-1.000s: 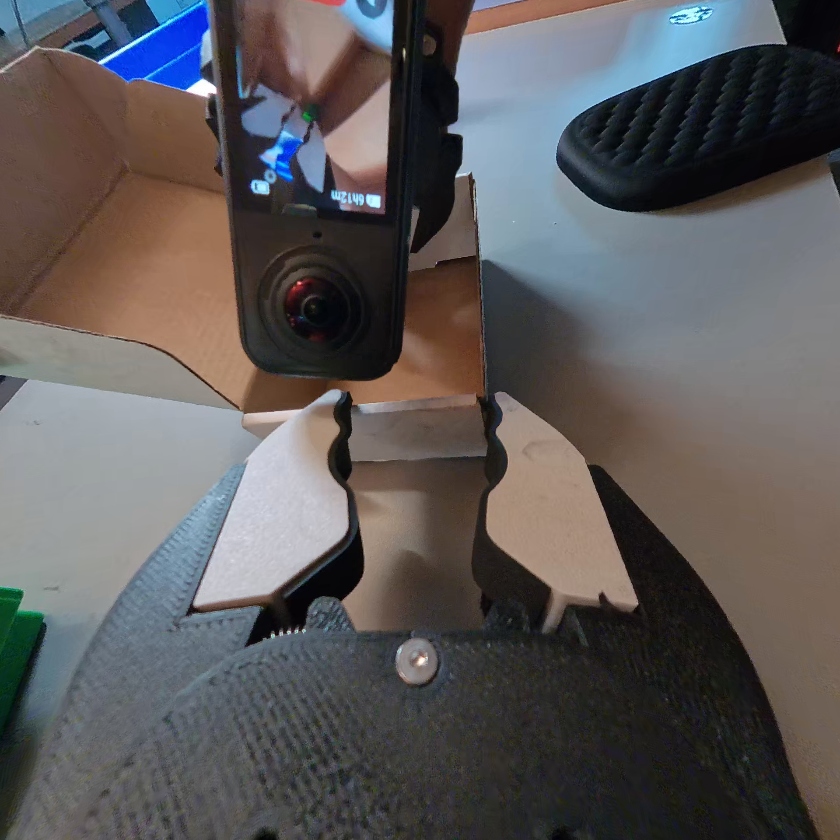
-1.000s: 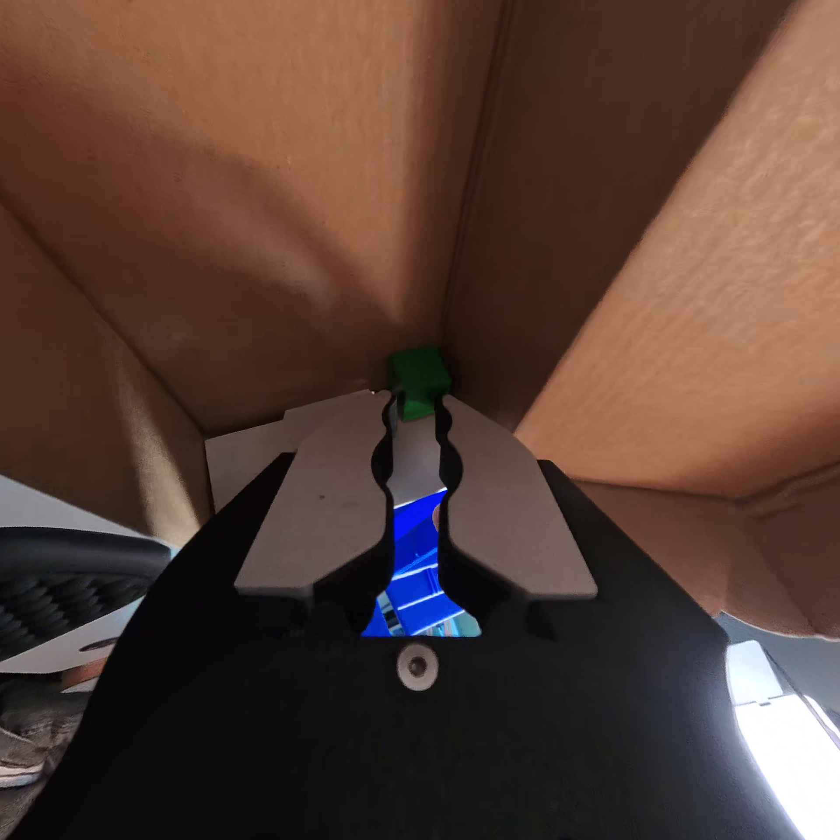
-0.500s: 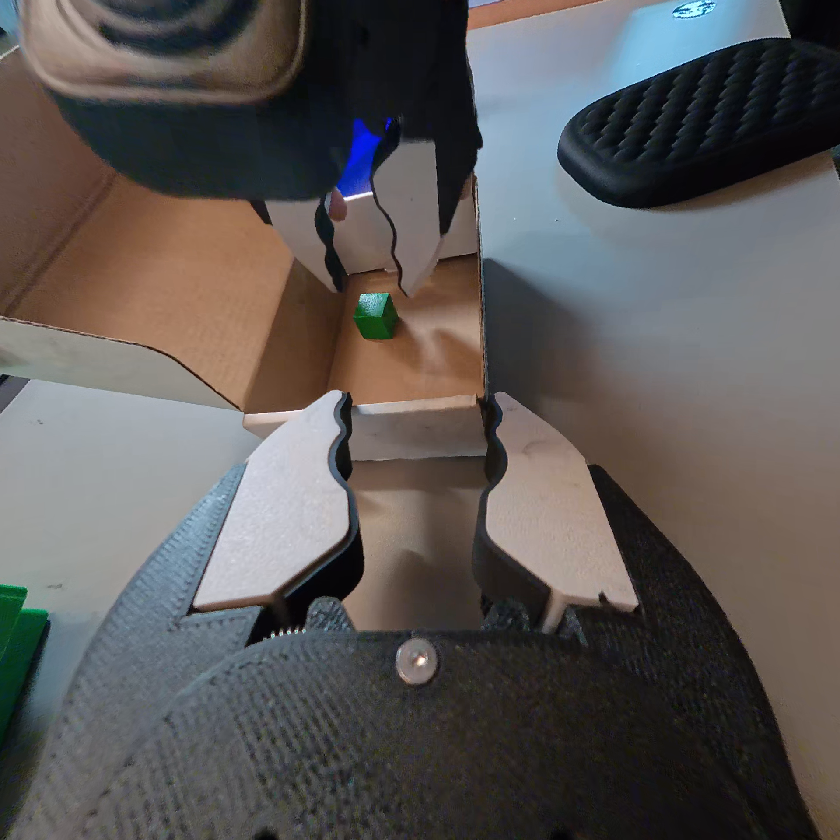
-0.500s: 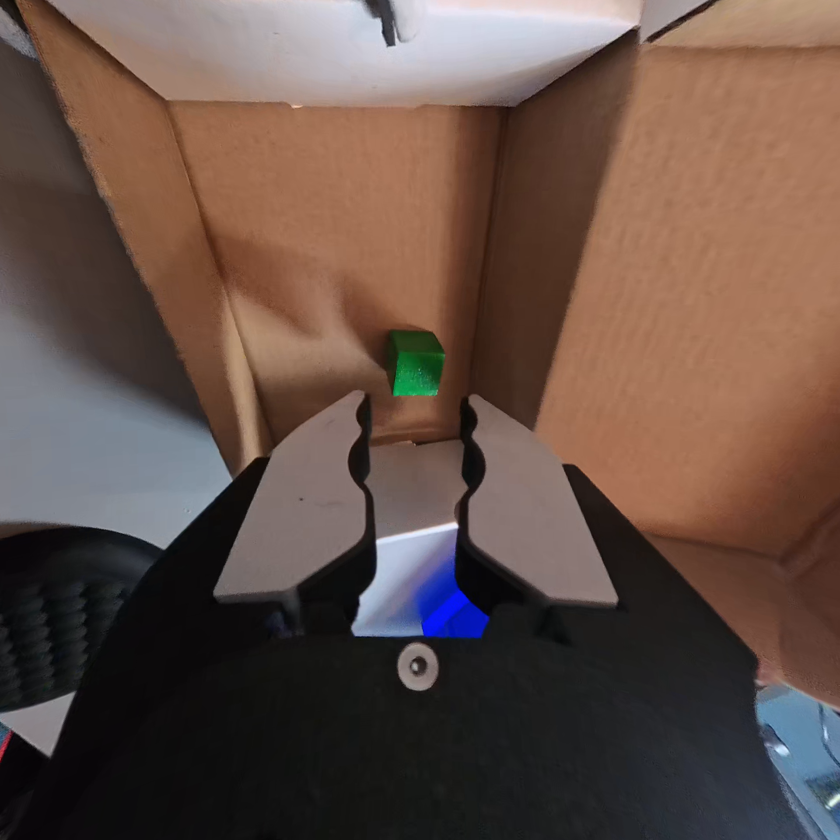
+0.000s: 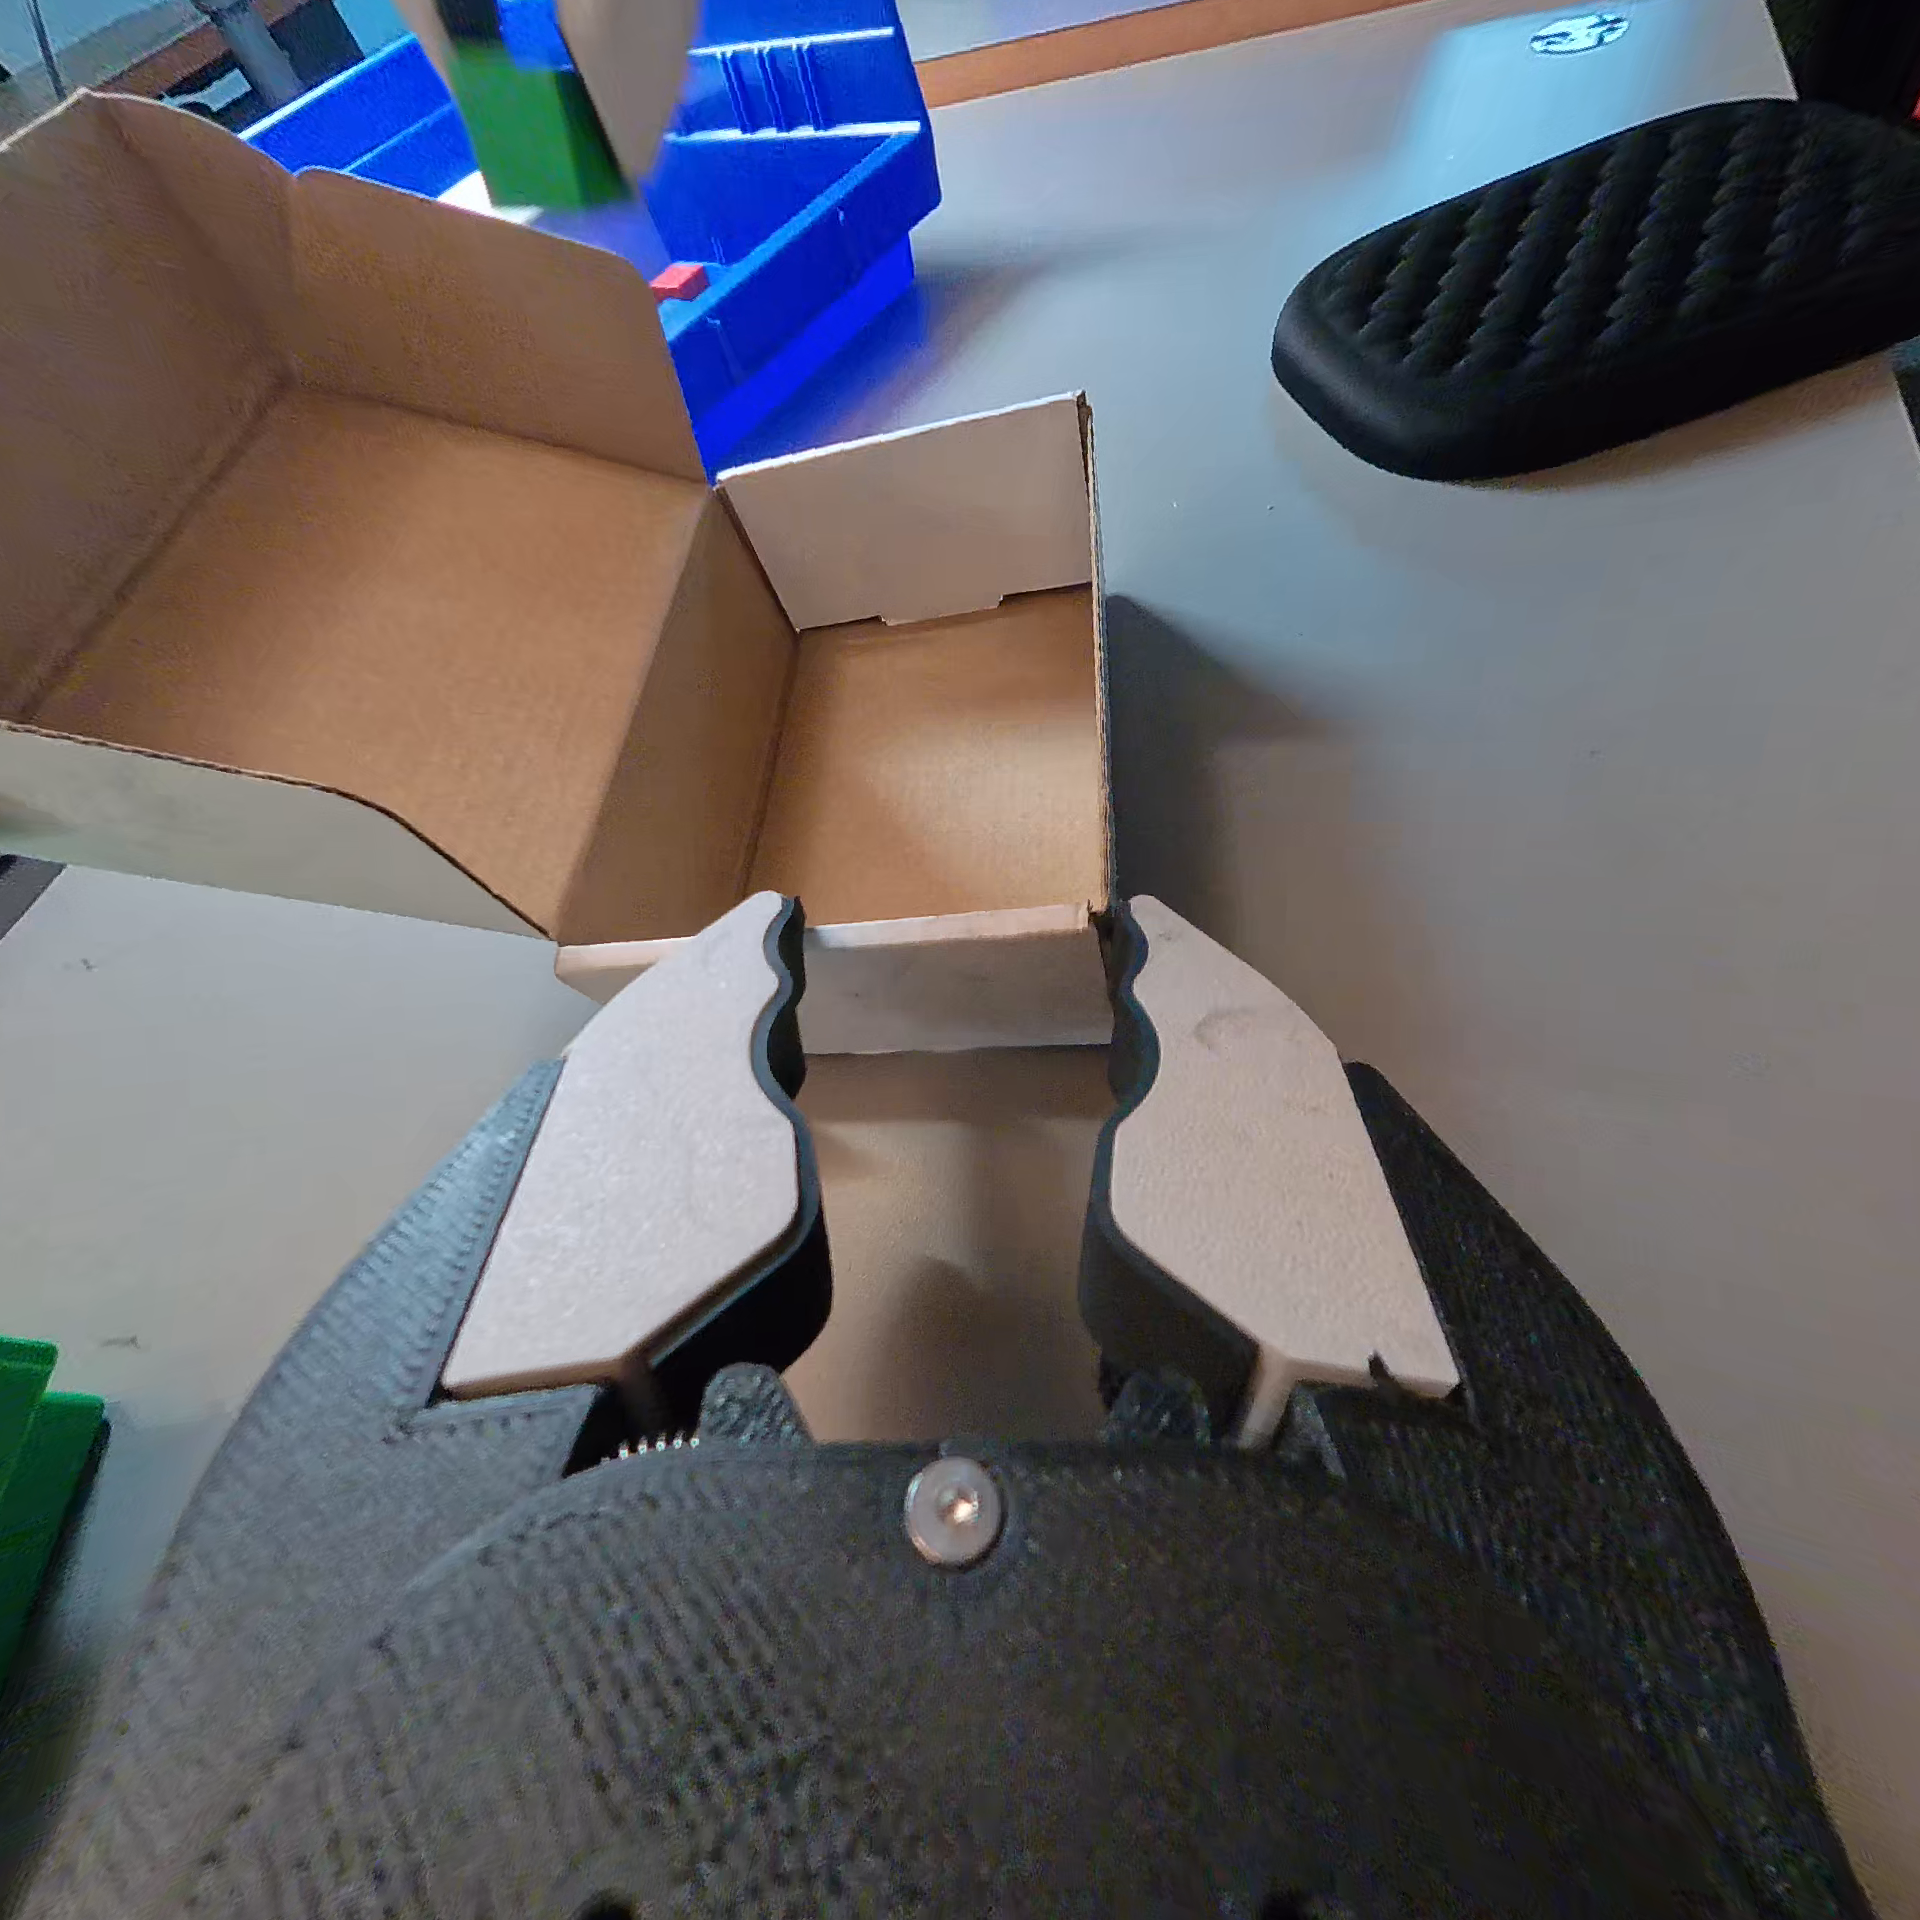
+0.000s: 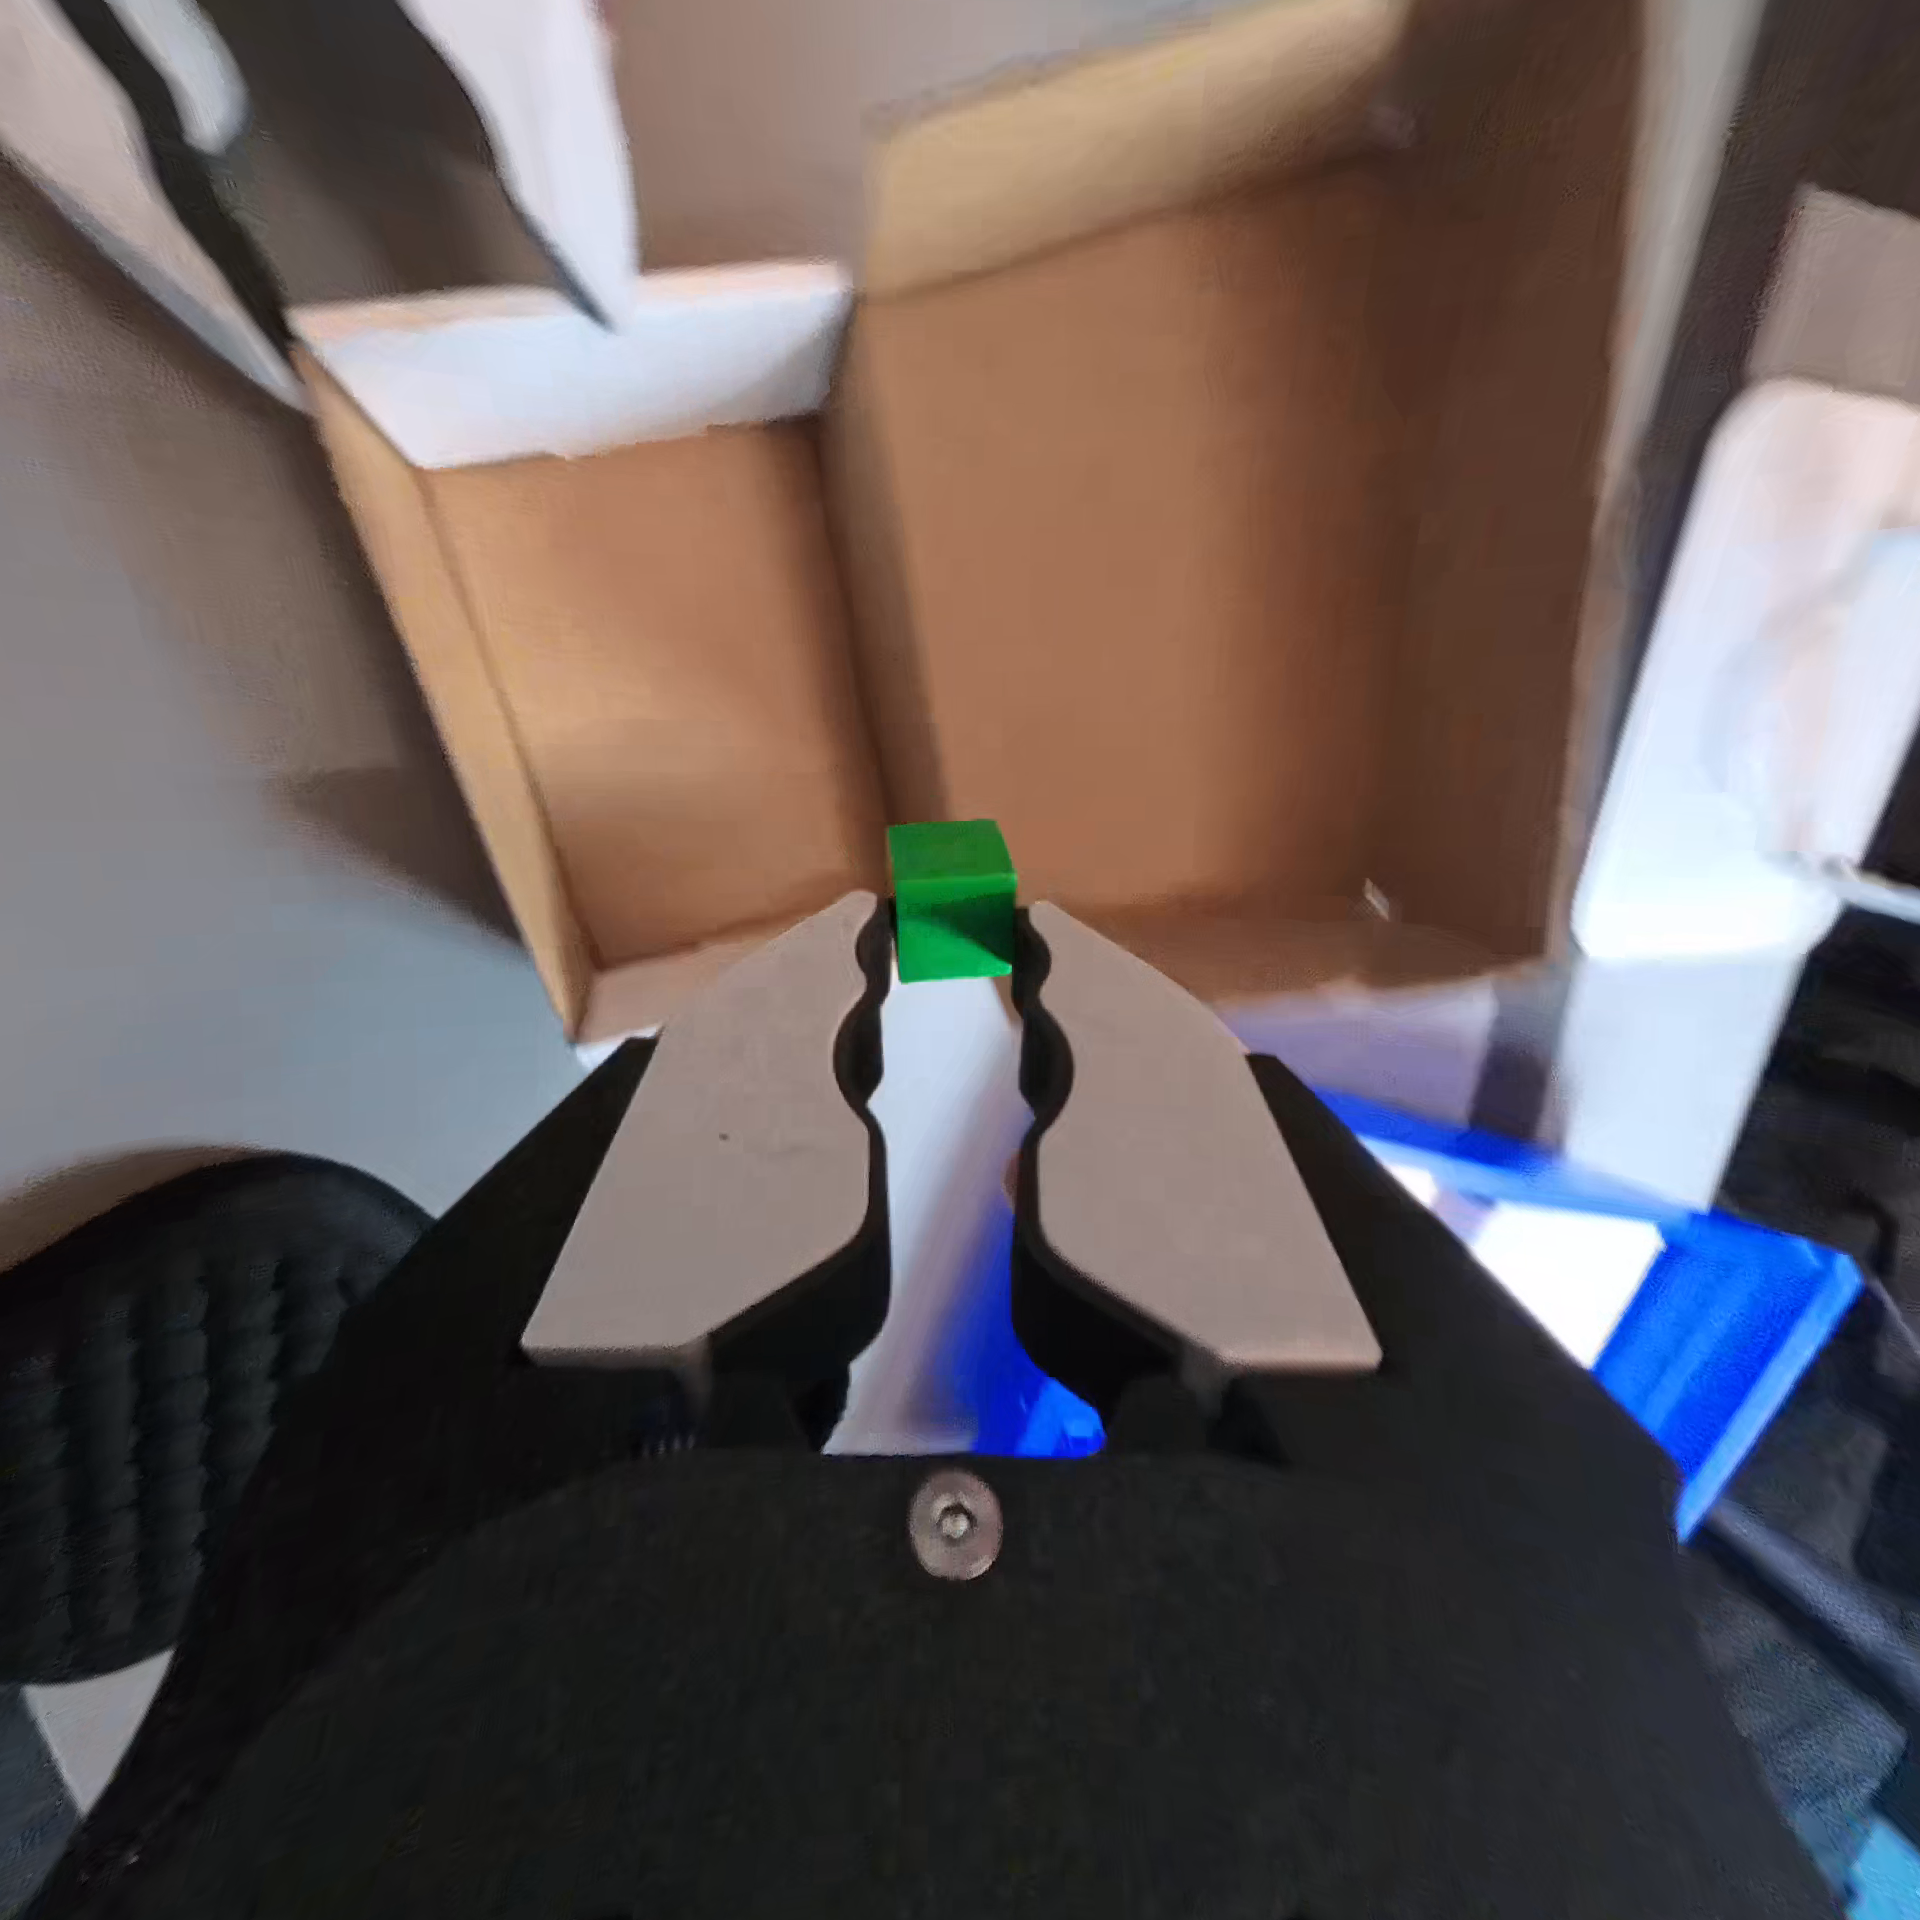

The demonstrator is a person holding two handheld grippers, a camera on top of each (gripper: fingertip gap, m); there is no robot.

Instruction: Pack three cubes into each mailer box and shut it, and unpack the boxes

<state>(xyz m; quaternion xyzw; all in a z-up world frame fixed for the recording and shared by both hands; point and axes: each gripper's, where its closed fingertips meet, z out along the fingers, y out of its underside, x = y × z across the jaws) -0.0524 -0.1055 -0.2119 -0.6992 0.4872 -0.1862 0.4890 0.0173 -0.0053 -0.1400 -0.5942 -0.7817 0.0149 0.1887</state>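
The open mailer box lies on the grey table with its lid folded back, and its inside shows nothing in it. My left gripper is shut across the box's near end wall, one fingertip on each side. My right gripper is shut on a small green cube and holds it in the air above the box. In the left wrist view the cube and the right gripper's fingers show high at the top, over the blue bin.
A blue bin with a red cube in it stands behind the box; it also shows in the right wrist view. A black textured pad lies at the right. A green object sits at the left edge. Some 15 cm of space lies between my two pairs of fingers.
My right gripper closed on the green cube on the box floor and lifted it up and out, toward the blue bin. The left gripper and the box have not moved.
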